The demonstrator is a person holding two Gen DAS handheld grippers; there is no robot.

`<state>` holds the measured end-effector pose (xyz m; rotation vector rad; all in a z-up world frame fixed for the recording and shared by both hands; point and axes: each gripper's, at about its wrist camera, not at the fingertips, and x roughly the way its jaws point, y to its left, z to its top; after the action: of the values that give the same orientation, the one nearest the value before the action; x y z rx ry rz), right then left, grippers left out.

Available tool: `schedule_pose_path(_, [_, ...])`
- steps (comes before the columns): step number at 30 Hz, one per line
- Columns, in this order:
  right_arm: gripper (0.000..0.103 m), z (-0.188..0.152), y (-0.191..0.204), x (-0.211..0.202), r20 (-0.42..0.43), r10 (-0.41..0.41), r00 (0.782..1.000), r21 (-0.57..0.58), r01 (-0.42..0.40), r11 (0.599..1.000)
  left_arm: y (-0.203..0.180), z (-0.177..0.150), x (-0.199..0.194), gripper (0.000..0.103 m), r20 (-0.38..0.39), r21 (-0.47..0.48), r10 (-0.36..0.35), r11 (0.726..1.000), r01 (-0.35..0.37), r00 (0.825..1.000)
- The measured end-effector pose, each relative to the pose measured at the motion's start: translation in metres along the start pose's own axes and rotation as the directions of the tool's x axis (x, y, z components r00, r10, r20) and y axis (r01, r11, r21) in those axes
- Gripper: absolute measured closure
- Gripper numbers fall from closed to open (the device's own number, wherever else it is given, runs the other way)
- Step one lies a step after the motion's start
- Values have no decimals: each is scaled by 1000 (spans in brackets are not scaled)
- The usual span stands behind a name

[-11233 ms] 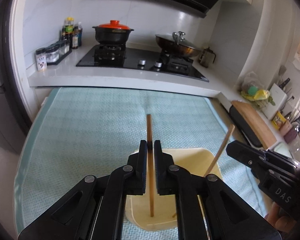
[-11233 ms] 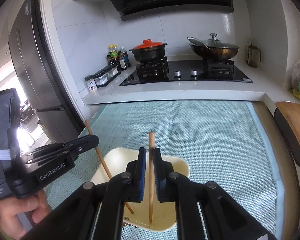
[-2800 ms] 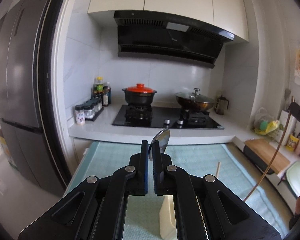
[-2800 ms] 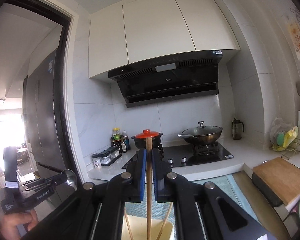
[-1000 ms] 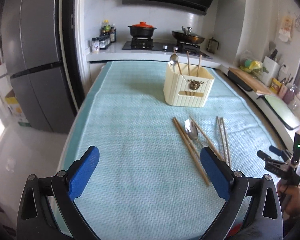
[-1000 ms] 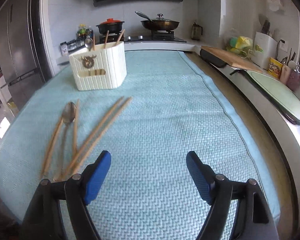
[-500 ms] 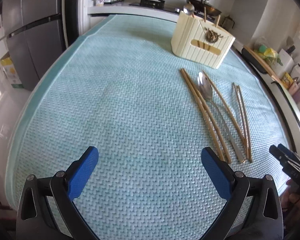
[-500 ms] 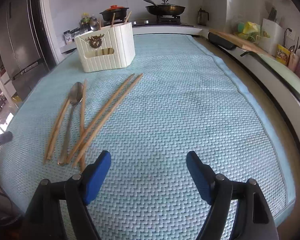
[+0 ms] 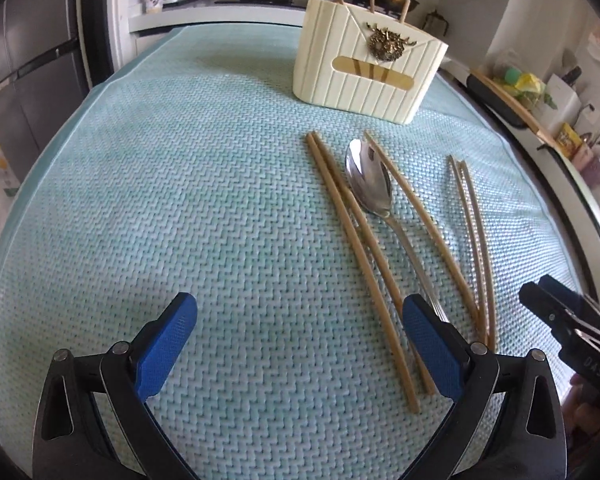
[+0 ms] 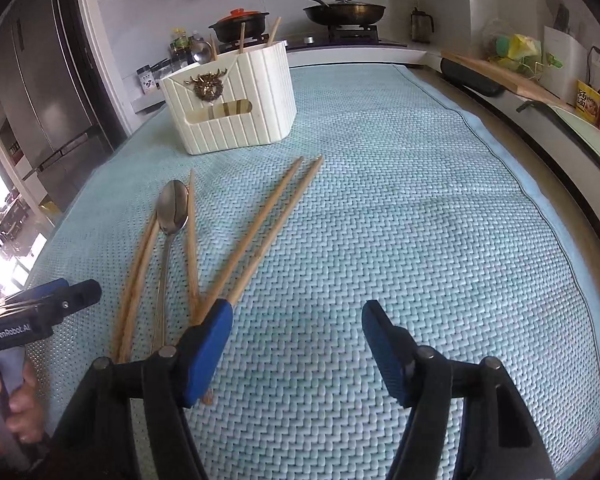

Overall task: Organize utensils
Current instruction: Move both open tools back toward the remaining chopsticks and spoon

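Note:
A cream ribbed utensil holder stands on the teal mat and holds a spoon and two chopsticks. In front of it lie a metal spoon and several wooden chopsticks. My left gripper is open and empty, low over the mat, its right finger beside the chopstick ends. My right gripper is open and empty, its left finger over the near chopstick ends.
The teal mat covers the counter. A stove with a red-lidded pot and a pan stands behind. A cutting board lies at the right. A fridge is at the left.
Both grippers have let go of the utensils they put in the holder and opened. Over the last second both have come lower and closer to the spoon and chopsticks on the mat.

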<state>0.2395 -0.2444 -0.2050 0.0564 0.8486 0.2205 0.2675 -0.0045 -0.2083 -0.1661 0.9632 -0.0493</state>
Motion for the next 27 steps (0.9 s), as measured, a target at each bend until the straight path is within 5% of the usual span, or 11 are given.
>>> schedule_pose_path(6, [34, 14, 8, 11, 3, -8, 1000, -28, 9, 1000, -12, 1, 24, 0, -35, 84, 141, 987, -138, 989])
schedule_pose_path(14, [35, 26, 24, 42, -29, -63, 998, -125, 59, 990, 2, 1, 24, 1, -26, 55, 158, 986, -156, 987])
schedule_pose_path(17, [35, 28, 20, 46, -36, -154, 987, -168, 146, 975, 4, 2, 24, 1, -29, 58, 156, 986, -154, 987])
schedule_pose_path(22, [34, 25, -6, 39, -56, -124, 991, -68, 120, 990, 4, 4, 25, 1, -30, 59, 152, 987, -150, 988])
schedule_pose_path(27, [35, 23, 7, 42, -71, -129, 989, -145, 117, 982, 5, 5, 25, 1, -32, 69, 150, 987, -147, 988])
